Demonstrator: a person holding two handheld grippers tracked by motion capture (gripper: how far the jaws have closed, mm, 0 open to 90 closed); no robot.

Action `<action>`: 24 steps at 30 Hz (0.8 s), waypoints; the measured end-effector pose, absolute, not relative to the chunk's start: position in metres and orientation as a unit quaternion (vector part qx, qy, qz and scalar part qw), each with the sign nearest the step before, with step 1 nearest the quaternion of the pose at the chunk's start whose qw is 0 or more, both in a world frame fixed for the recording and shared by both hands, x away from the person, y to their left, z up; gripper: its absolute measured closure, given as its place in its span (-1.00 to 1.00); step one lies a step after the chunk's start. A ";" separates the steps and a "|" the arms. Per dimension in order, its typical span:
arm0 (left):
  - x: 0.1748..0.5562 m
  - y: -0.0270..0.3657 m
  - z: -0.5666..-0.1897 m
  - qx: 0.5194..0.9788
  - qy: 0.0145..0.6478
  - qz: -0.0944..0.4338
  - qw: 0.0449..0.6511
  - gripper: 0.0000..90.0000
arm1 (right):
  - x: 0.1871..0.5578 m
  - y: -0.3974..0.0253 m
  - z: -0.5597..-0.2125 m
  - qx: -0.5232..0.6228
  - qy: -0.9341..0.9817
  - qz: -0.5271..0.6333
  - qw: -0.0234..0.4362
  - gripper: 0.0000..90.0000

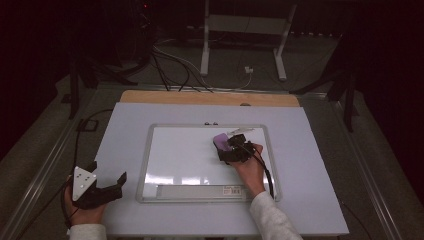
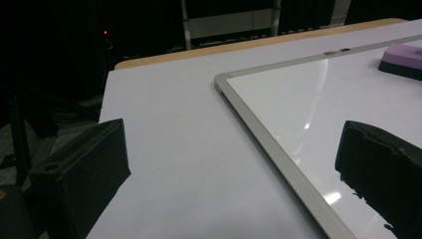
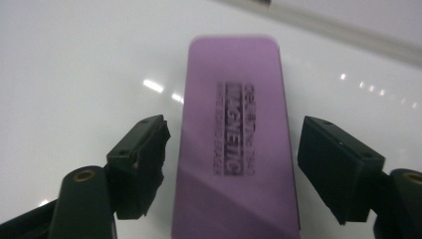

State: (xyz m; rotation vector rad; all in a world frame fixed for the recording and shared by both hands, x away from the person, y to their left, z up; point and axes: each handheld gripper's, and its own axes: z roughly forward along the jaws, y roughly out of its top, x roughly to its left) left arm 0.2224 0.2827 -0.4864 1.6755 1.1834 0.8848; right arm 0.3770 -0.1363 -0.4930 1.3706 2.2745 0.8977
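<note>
Purple rectangular magnetic eraser (image 3: 234, 139) lies flat on the white metal-framed whiteboard (image 1: 180, 150), long axis running straight between the right gripper's (image 3: 231, 169) wide-open, empty jaws, while the left gripper (image 1: 107, 187) idles open and well apart; its near end is cut off.

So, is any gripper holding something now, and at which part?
Nothing is held. The right gripper has open jaws on both sides of the purple eraser, not touching it. The left gripper is open.
</note>
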 end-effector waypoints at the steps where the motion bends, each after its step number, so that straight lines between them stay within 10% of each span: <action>1: 0.222 0.283 -0.486 0.674 0.476 0.356 0.438 -0.97 | 0.376 -0.136 -0.491 0.480 0.797 0.323 0.173 -0.42; 24: 0.222 0.283 -0.486 0.674 0.475 0.356 0.440 -0.97 | 0.377 -0.135 -0.488 0.440 0.820 0.312 0.193 -0.36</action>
